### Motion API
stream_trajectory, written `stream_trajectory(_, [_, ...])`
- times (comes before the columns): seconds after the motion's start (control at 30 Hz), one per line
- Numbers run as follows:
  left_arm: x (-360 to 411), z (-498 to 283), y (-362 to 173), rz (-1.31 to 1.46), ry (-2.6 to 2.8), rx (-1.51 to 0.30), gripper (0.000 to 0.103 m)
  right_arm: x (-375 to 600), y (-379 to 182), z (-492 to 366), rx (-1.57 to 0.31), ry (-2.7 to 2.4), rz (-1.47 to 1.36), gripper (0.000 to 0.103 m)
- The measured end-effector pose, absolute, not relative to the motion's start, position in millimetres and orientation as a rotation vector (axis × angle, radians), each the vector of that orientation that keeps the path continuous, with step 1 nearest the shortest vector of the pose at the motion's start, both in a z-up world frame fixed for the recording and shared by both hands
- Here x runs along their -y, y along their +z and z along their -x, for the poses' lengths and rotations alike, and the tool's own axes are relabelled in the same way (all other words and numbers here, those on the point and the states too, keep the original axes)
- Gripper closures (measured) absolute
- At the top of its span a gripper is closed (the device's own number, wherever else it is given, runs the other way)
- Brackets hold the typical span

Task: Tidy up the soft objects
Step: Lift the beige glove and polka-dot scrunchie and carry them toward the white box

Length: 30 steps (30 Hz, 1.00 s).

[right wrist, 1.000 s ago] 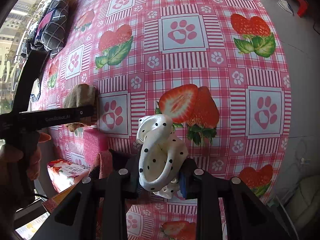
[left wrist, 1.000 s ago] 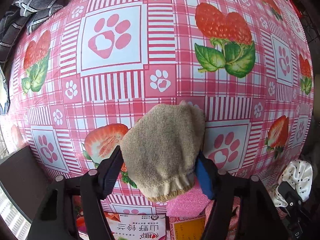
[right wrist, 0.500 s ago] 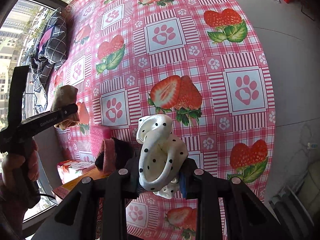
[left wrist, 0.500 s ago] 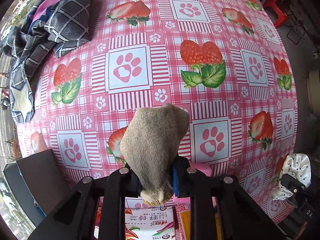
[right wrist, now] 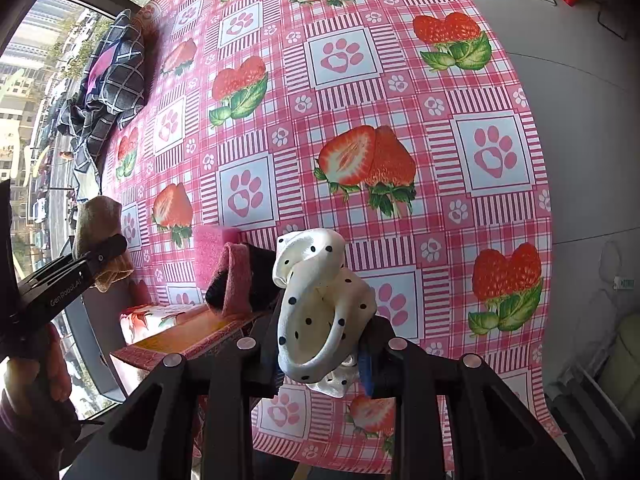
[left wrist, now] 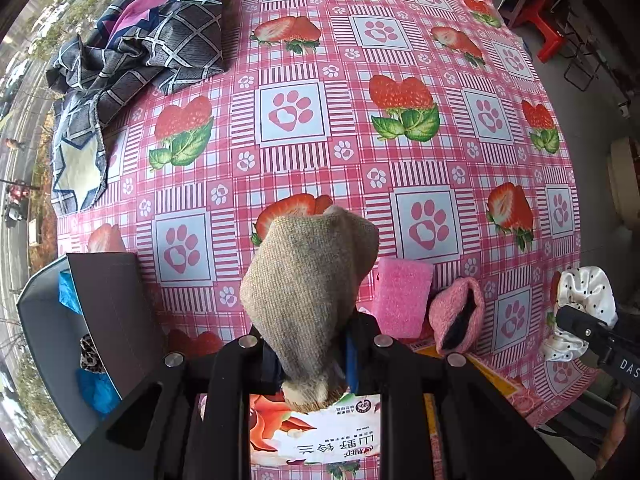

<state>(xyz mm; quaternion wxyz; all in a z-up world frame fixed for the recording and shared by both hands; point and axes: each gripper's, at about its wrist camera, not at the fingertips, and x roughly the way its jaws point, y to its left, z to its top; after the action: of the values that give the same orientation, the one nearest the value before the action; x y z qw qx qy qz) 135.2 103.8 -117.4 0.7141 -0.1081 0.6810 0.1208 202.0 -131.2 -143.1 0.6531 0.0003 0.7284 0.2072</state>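
Observation:
My left gripper (left wrist: 310, 354) is shut on a beige knit sock (left wrist: 308, 276) and holds it well above the table; it also shows in the right wrist view (right wrist: 98, 236). My right gripper (right wrist: 320, 354) is shut on a white polka-dot scrunchie (right wrist: 320, 312), also seen at the right of the left wrist view (left wrist: 582, 300). A pink sponge (left wrist: 402, 298) and a pink knit item with a dark lining (left wrist: 456, 314) lie near the table's front edge.
A strawberry-and-paw tablecloth (left wrist: 424, 128) covers the table. A dark plaid cloth (left wrist: 136, 52) lies at the far left. A grey bin (left wrist: 48, 320) with blue items stands left of the table. A printed packet (left wrist: 316, 432) and an orange box (right wrist: 192, 328) sit below the grippers.
My left gripper closed on the beige sock and lifted it up and back from the table. My right gripper rose too, still holding the scrunchie.

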Motion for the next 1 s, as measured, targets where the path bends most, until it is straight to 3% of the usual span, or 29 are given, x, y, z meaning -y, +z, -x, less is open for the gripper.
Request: stream_trajectory(1.0, [-74,8,-66,0.175,0.040,-1.411,0.079,149,-69,-73,-1.551,0.344,-0.099,0.074])
